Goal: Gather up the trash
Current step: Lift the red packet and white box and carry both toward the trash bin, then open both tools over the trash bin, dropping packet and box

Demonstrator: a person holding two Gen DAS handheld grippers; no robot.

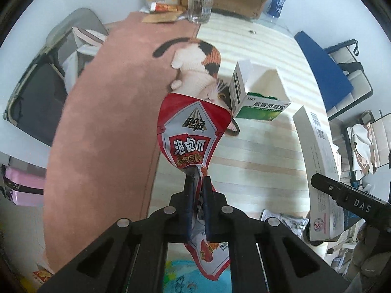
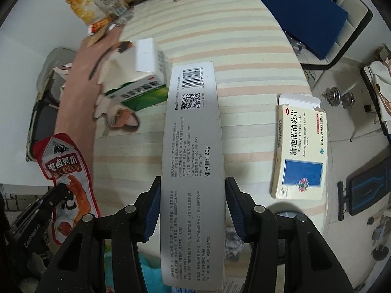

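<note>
Striped table (image 2: 244, 56) fills the view; left gripper (image 1: 197, 182) clamps snack wrapper (image 1: 189, 134); right gripper (image 2: 193, 190) grips toothpaste box (image 2: 193, 146).

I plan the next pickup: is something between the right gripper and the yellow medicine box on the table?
Yes. The right gripper is shut on the long grey carton, so its jaws are occupied. The yellow medicine box lies alone on bare striped table.

Striped table (image 1: 256, 146), pink mat (image 1: 102, 134), cat print (image 1: 200, 61), glass jar (image 1: 199, 5), dumbbell (image 2: 338, 97)
</note>
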